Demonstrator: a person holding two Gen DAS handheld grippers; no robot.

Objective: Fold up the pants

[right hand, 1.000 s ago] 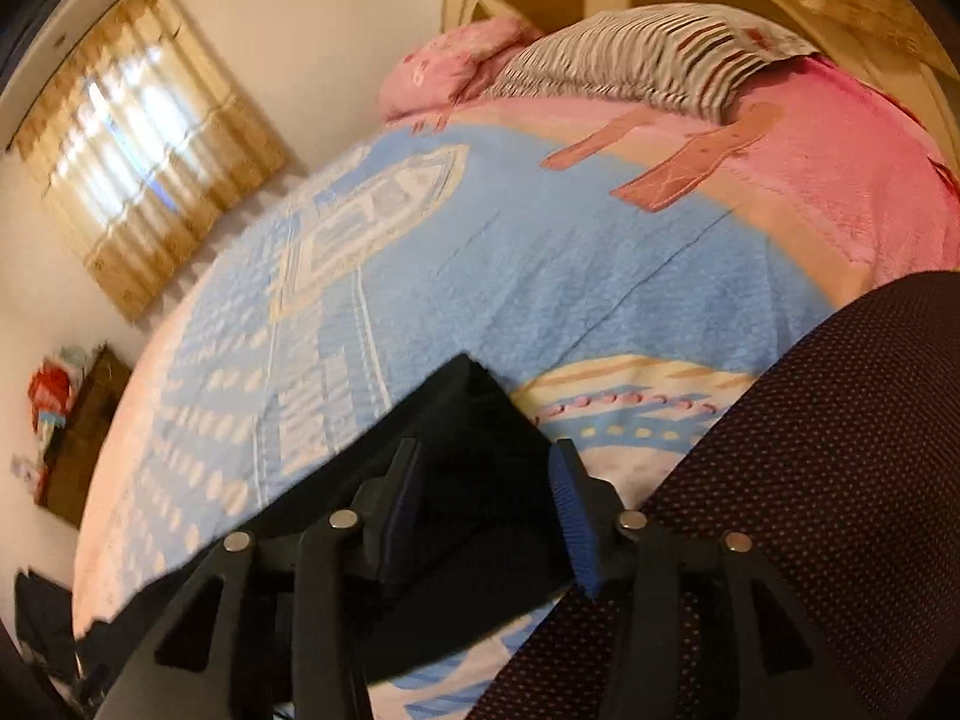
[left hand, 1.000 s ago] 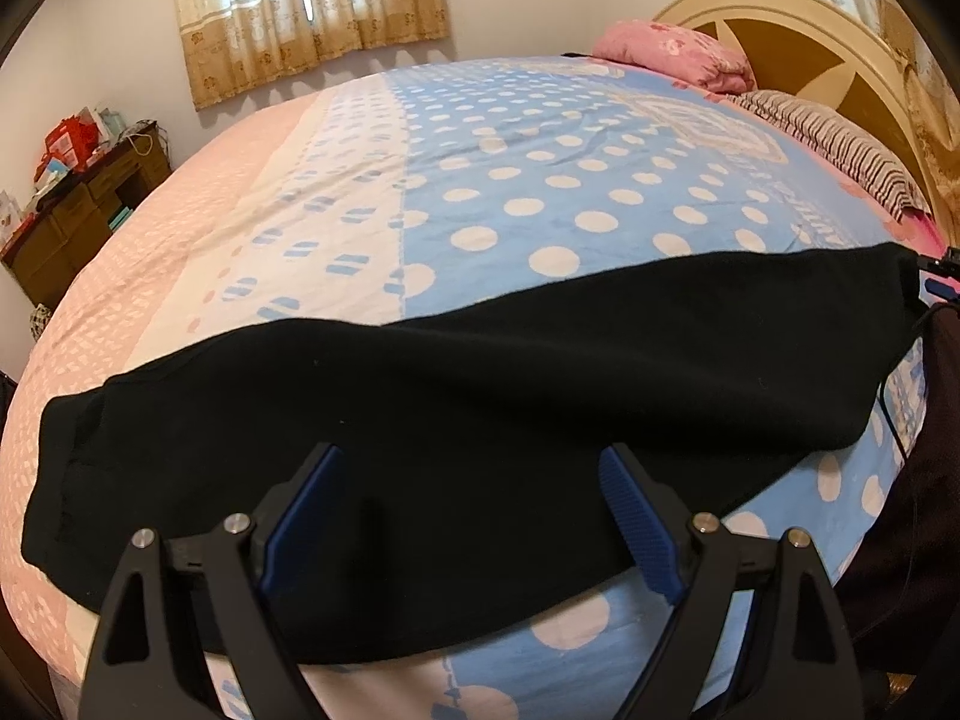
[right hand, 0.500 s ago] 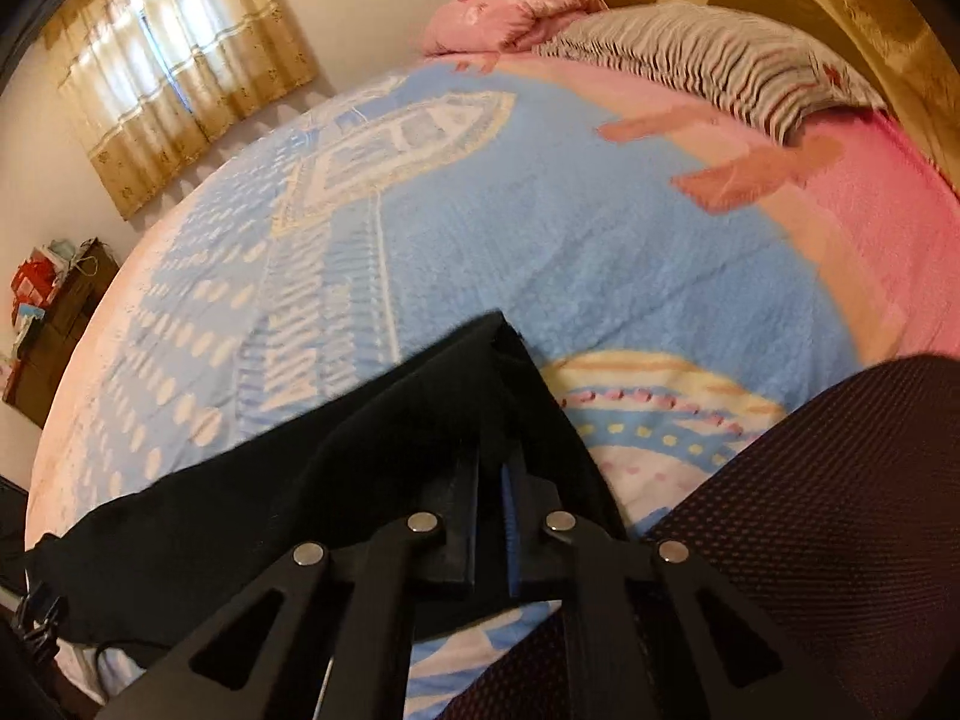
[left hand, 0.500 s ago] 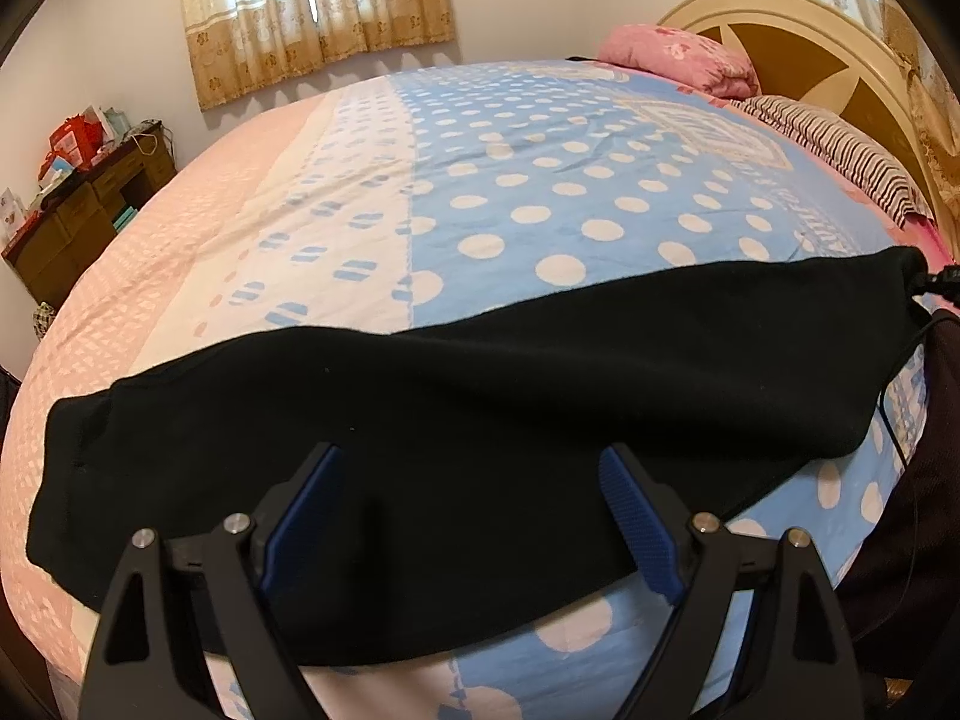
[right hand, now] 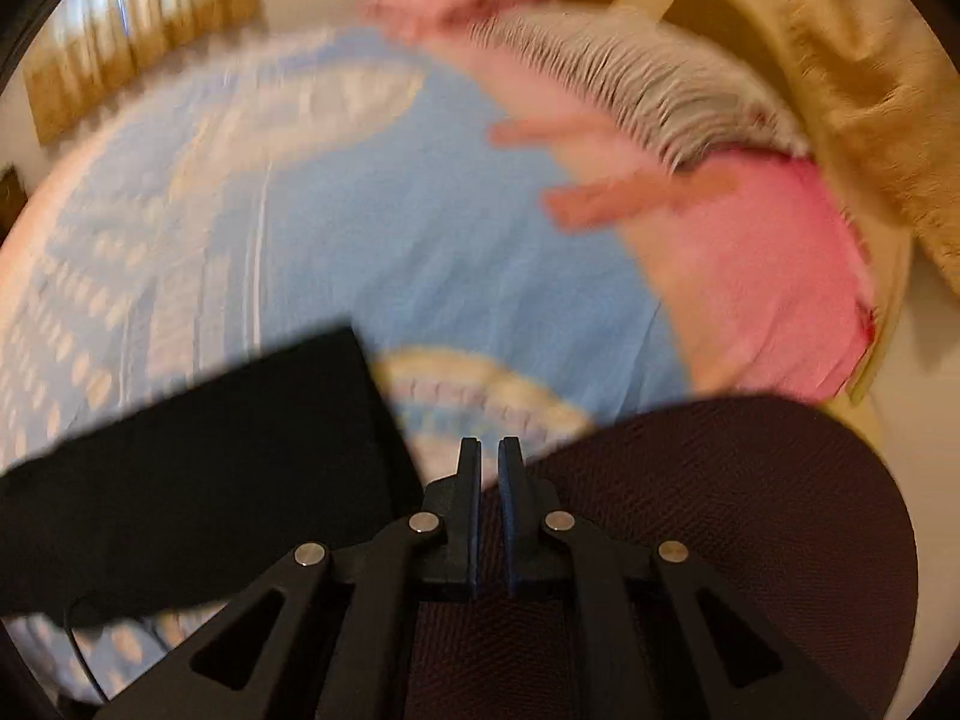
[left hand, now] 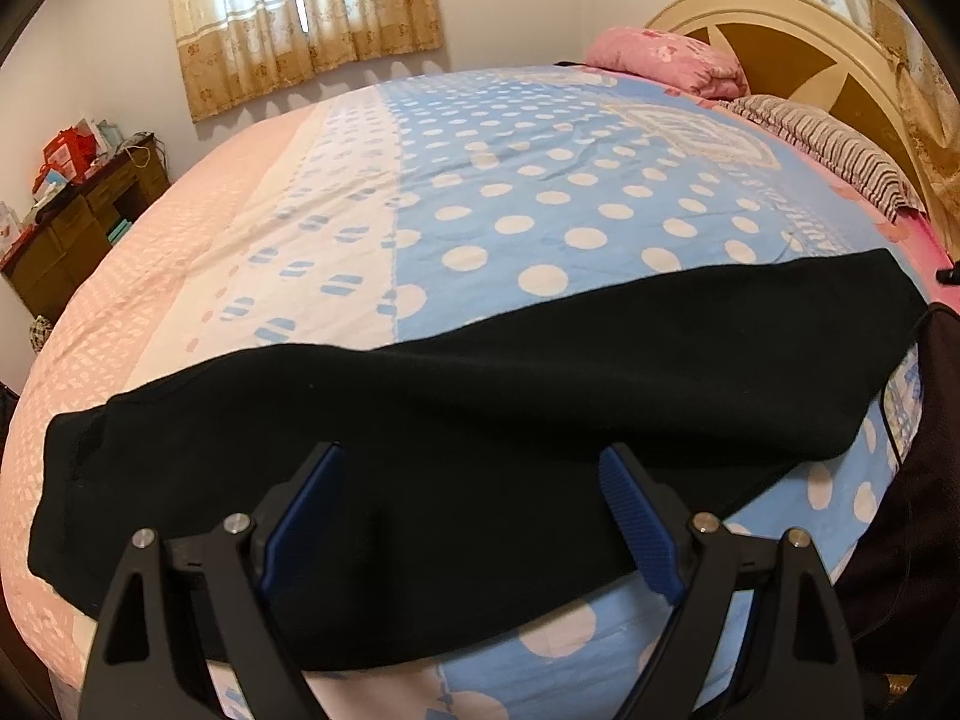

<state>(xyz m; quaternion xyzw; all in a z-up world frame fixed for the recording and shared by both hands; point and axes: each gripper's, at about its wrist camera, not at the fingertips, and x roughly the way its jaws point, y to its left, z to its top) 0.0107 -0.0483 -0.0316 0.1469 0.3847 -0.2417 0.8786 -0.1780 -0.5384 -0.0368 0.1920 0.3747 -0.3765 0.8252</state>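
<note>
Left claw (left hand: 471,516): fingers spread wide, released, above the flat black fabric pants (left hand: 456,456). Right claw (right hand: 489,480): clenched, grasping nothing; pants lie to its left.

**Around the bed**

We see a blue bedspread with white polka dots (left hand: 540,222), its far side pale pink. At its head, a pink folded quilt (left hand: 666,60) and a grey striped pillow (left hand: 834,150) lie against a cream arched headboard (left hand: 774,6). Beige patterned curtains (left hand: 300,6) hang behind; a dark wooden cabinet (left hand: 78,228) stands left.
</note>
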